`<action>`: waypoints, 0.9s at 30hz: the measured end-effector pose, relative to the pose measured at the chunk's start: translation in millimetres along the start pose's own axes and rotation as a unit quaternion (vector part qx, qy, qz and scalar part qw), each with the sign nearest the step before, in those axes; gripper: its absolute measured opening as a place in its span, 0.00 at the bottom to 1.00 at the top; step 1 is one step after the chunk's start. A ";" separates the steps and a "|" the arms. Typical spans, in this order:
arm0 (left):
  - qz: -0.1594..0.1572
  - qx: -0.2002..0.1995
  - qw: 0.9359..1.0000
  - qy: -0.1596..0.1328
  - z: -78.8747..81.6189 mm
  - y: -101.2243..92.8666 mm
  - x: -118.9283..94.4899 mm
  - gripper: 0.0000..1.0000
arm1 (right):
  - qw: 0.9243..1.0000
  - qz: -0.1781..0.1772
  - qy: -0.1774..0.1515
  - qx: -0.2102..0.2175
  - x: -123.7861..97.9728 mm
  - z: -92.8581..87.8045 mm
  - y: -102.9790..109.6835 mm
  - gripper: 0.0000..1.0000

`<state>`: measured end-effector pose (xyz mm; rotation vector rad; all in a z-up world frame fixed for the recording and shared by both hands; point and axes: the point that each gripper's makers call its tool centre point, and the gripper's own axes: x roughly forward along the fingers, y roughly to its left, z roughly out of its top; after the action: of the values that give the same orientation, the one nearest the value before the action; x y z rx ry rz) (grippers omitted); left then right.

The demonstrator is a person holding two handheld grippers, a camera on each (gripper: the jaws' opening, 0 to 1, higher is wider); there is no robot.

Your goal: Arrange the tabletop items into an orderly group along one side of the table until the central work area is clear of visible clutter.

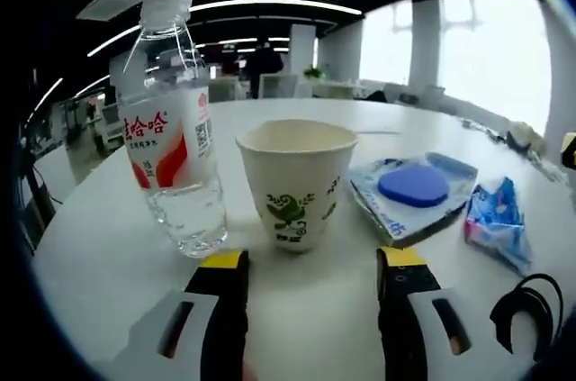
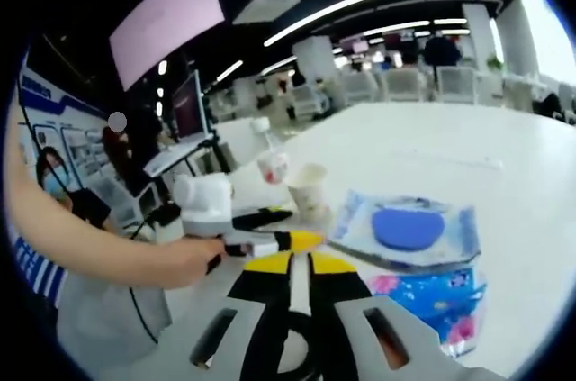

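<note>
A clear water bottle (image 1: 175, 129) with a red and white label stands upright on the white table (image 1: 108, 255). Right beside it is a paper cup (image 1: 295, 183) with a green print. My left gripper (image 1: 313, 259) is open, its yellow-tipped jaws just short of the cup on either side. To the right lie a blue sponge in a clear packet (image 1: 414, 187) and a blue snack packet (image 1: 498, 219). My right gripper (image 2: 304, 253) is shut, nothing showing between its tips, near the sponge packet (image 2: 409, 228) and the snack packet (image 2: 432, 300). Beyond it are the cup (image 2: 309, 187) and the bottle (image 2: 273, 160).
A black cable loop (image 1: 526, 309) lies at the table's near right. A person's hand and arm (image 2: 135, 259) hold the left gripper (image 2: 286, 228) at the table's edge. Chairs, desks and another person fill the office behind. The far tabletop (image 2: 450, 147) is bare white.
</note>
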<state>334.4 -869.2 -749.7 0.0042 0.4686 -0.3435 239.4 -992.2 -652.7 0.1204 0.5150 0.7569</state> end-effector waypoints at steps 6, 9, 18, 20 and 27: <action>0.004 0.023 1.000 0.008 2.9 -15.3 -9.7 0.51 | 1.000 -0.011 0.004 0.010 -8.2 -7.3 -8.9 0.03; 0.028 0.024 0.999 0.028 -5.0 -15.8 -6.0 0.51 | 1.000 -0.019 -0.001 0.018 -15.8 -7.7 -12.3 0.03; 0.055 0.036 0.997 0.045 -4.7 -22.9 8.8 0.48 | 0.998 -0.040 0.000 0.039 -35.5 -18.0 -25.3 0.03; 0.058 0.033 0.997 0.044 -4.0 -21.3 9.8 0.48 | 0.998 -0.043 0.000 0.042 -38.2 -19.2 -27.9 0.03; 0.062 0.030 0.997 0.045 -3.6 -18.4 12.2 0.45 | 0.997 -0.049 -0.003 0.056 -40.1 -20.1 -35.2 0.03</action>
<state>337.0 -890.2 -757.0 0.1077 0.5436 -0.2356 227.2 -1046.8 -664.1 0.2004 0.5530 0.6308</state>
